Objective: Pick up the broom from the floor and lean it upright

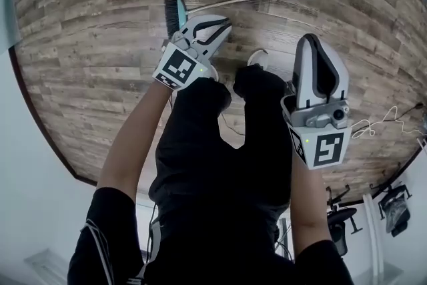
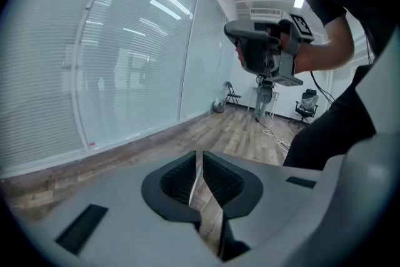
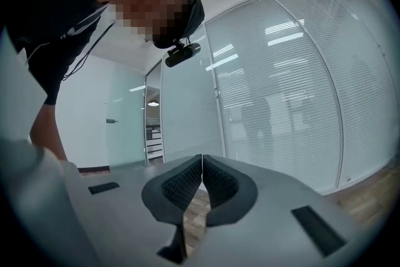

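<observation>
The broom point(image 1: 175, 12) lies flat on the wooden floor in the head view, its dark bristles and teal head at the left and its thin pale handle point(image 1: 253, 1) running off to the right. My left gripper point(image 1: 225, 26) hovers just beside the broom head, its jaws shut with nothing between them; its own view point(image 2: 197, 156) looks across the floor and misses the broom. My right gripper point(image 1: 312, 38) is further right, below the handle and apart from it, shut and empty. The right gripper view point(image 3: 201, 159) shows only glass walls.
The person's dark legs point(image 1: 220, 143) and a white shoe point(image 1: 259, 58) fill the middle of the head view. A white cable point(image 1: 373, 127) lies on the floor at right, with office chairs point(image 1: 340, 217) beyond. Glass walls with blinds point(image 2: 125, 72) border the room.
</observation>
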A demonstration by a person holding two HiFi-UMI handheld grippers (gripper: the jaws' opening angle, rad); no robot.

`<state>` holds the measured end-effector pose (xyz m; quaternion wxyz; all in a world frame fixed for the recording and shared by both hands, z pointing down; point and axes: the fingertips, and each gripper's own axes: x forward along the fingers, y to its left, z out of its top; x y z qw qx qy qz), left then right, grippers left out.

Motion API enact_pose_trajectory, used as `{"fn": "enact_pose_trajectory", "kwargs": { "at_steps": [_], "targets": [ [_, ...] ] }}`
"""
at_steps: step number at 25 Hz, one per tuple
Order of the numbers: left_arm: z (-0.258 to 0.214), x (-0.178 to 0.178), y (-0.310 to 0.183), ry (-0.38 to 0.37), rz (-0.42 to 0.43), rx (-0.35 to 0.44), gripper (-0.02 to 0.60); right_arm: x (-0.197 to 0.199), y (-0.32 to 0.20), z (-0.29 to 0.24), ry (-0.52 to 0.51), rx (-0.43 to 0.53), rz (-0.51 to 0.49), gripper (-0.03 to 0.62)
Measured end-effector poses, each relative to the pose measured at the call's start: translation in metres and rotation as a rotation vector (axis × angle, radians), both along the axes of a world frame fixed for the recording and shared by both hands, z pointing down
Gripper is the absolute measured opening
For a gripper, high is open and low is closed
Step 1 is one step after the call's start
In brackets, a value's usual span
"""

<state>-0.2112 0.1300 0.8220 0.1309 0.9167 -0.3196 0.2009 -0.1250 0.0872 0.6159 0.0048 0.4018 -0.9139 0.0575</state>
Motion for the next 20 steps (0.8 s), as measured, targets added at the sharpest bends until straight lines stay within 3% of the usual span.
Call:
{"fn": "enact_pose_trajectory", "kwargs": {
  "at_steps": [4, 8, 10, 12, 15, 20],
  "targets": [
    [0.110, 0.007, -0.001, -0.079, 0.107, -0.056, 0.025, 0.001, -0.008, 0.069, -0.031, -0.021, 0.045, 0.019],
    [0.212, 0.004, -0.009, -0.145, 0.132, -0.114, 0.103, 0.014, -0.007, 0.098, -0.227, -0.122, 0.056, 0.018],
    [0.258, 0.006, 0.003, -0.209, 0.209, -0.128, 0.126, 0.017, -0.003, 0.099, -0.285, -0.130, 0.032, 0.018],
    [0.300, 0.011, 0.005, -0.253, 0.284, -0.132, 0.132, 0.021, -0.004, 0.110, -0.256, -0.127, 0.023, 0.018],
    [0.356, 0.004, 0.001, -0.321, 0.329, -0.160, 0.140, 0.029, -0.009, 0.139, -0.169, -0.160, 0.034, 0.018],
    [0.432, -0.007, -0.018, -0.418, 0.289, -0.203, 0.143, 0.046, -0.018, 0.180, -0.102, -0.288, 0.060, 0.018]
  ]
}}
